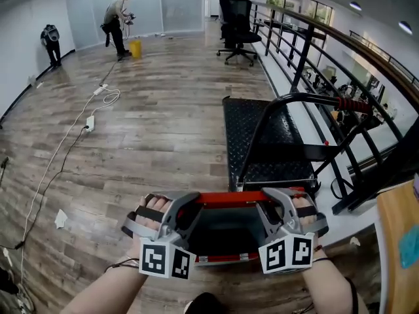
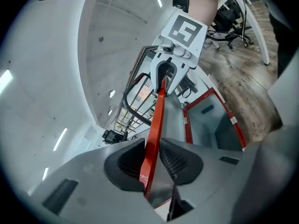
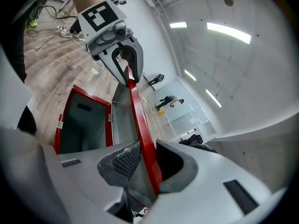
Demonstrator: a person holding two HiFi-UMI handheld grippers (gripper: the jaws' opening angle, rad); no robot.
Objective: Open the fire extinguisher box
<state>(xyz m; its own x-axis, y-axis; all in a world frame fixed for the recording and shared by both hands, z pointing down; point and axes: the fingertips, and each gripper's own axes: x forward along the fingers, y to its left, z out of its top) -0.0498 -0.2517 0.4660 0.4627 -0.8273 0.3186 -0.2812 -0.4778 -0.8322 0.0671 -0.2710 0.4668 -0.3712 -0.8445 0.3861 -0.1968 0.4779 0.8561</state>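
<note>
Two hand-held tools grip the lifted lid point(image 1: 229, 197) of a fire extinguisher box point(image 2: 212, 125) that lies on the wooden floor point(image 1: 150, 142). Its red-framed opening is uncovered and the lid stands away from it. At the box's left end, the left tool point(image 1: 188, 203) has its jaws closed on the lid's red free edge, the strip pinched between the two ribbed pads point(image 2: 180, 161). At the box's right end, the right tool point(image 1: 272, 201) is clamped on the same red edge in the same way, so the edge runs straight from one tool to the other. Far beyond the box and to its left, two people point(image 1: 118, 21) are at the far walls. A yellow bucket point(image 1: 135, 48) sits beside one of them, and a white cable point(image 1: 78, 133) trails over the floor. Just past the box stands a black trolley point(image 1: 262, 136), and office chairs point(image 1: 237, 28) stand well behind that. To the box's right, a black railing point(image 1: 308, 51) runs into the distance.
</note>
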